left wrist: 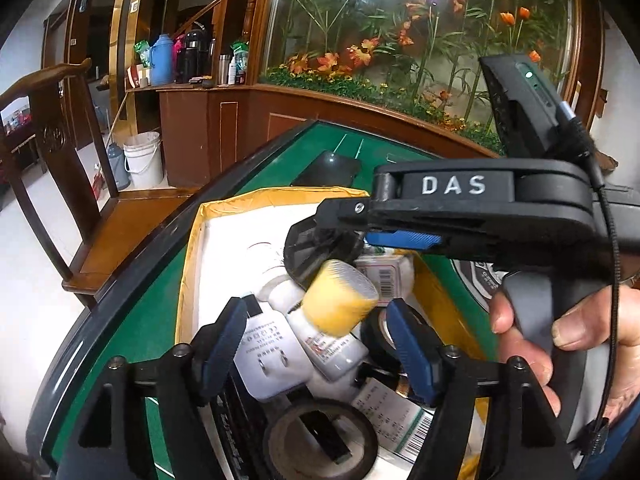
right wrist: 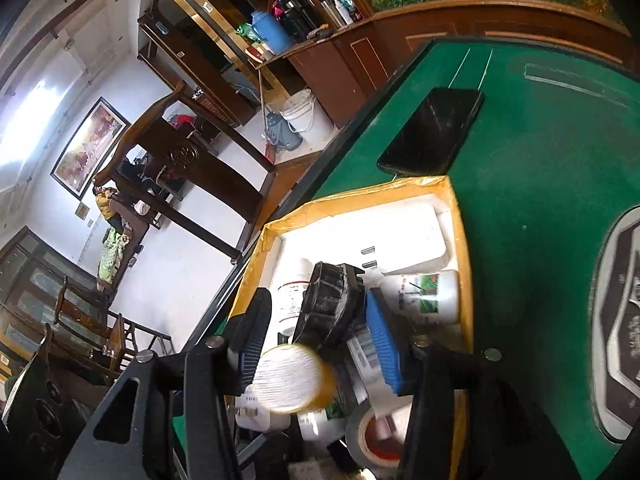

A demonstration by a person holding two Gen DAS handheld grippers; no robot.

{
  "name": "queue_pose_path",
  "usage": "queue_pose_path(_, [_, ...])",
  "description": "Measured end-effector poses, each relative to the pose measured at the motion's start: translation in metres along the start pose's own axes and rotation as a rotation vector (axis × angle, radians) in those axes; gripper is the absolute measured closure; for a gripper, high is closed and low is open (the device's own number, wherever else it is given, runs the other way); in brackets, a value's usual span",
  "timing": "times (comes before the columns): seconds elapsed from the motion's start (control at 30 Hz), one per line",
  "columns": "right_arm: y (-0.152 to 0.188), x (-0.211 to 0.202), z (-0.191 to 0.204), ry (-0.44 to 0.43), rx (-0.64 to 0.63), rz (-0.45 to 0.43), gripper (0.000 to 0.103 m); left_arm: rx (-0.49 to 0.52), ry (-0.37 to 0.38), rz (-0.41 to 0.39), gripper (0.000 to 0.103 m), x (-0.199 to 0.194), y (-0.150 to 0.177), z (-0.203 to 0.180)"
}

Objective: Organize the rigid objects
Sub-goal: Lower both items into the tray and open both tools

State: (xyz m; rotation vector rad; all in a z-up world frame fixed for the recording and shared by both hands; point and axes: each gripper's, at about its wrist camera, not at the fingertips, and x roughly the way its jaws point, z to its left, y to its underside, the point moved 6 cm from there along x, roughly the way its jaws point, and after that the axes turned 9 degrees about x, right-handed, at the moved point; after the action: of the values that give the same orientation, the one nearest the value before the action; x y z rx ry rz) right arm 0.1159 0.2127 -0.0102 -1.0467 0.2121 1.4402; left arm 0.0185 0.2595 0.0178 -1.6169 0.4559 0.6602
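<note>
Green felt table (right wrist: 540, 184) carries a yellow-rimmed box (right wrist: 452, 204). Blurred, seemingly loose, the yellow cap (right wrist: 294, 380) hangs between the right gripper's (right wrist: 316, 340) spread fingers: light, stiff, slick, best pinched across its ribbed sides. Left gripper (left wrist: 320, 332) stands spread just below it.

A yellow, white-topped cylinder (left wrist: 340, 300) blurs above a yellow-lined box (left wrist: 192, 240) full of white bottles (left wrist: 336, 348) and black tape rolls (left wrist: 320, 440). The surface (right wrist: 540, 160) is green felt with pale lines, bearing a black phone (right wrist: 432, 132). Both tongs have black arms and blue ribbed pads (right wrist: 384, 344).
</note>
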Motion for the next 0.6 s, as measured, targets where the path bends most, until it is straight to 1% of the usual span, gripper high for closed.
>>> queue_pose_path(0.13, [0.005,-0.019,0.002,0.006,-0.018,-0.028,0.046,0.01,0.003,-0.006,0.018,-0.006,0.004,-0.01])
queue_pose_path(0.17, [0.007,-0.024,0.002,0.007,-0.026,-0.036,0.045,0.013,0.002,-0.009,0.015,-0.009,0.006,-0.014])
queue_pose_path(0.2, [0.01,-0.028,0.001,0.011,-0.034,-0.043,0.045,0.015,0.001,-0.012,0.012,-0.011,0.007,-0.016])
queue_pose_path(0.27, [0.016,-0.04,0.0,0.018,-0.048,-0.057,0.045,0.015,0.004,-0.03,0.01,-0.019,0.01,-0.022])
queue_pose_path(0.37, [0.026,-0.061,-0.005,0.023,-0.058,-0.083,0.044,0.013,0.0,-0.043,0.009,-0.032,0.019,-0.03])
queue_pose_path(0.43, [0.039,-0.083,-0.012,0.02,-0.063,-0.114,0.043,0.012,-0.01,-0.069,0.009,-0.045,0.027,-0.035])
queue_pose_path(0.47, [0.044,-0.093,-0.017,0.022,-0.069,-0.131,0.039,0.004,-0.019,-0.09,0.009,-0.055,0.034,-0.038])
queue_pose_path(0.5, [0.052,-0.105,-0.022,0.028,-0.081,-0.152,0.034,-0.001,-0.019,-0.11,0.006,-0.064,0.04,-0.041])
queue_pose_path(0.57, [0.077,-0.132,-0.037,0.059,-0.117,-0.216,0.029,-0.008,-0.035,-0.166,0.004,-0.084,0.051,-0.05])
queue_pose_path(0.6, [0.089,-0.143,-0.045,0.084,-0.136,-0.242,0.028,-0.009,-0.044,-0.197,0.002,-0.094,0.057,-0.056])
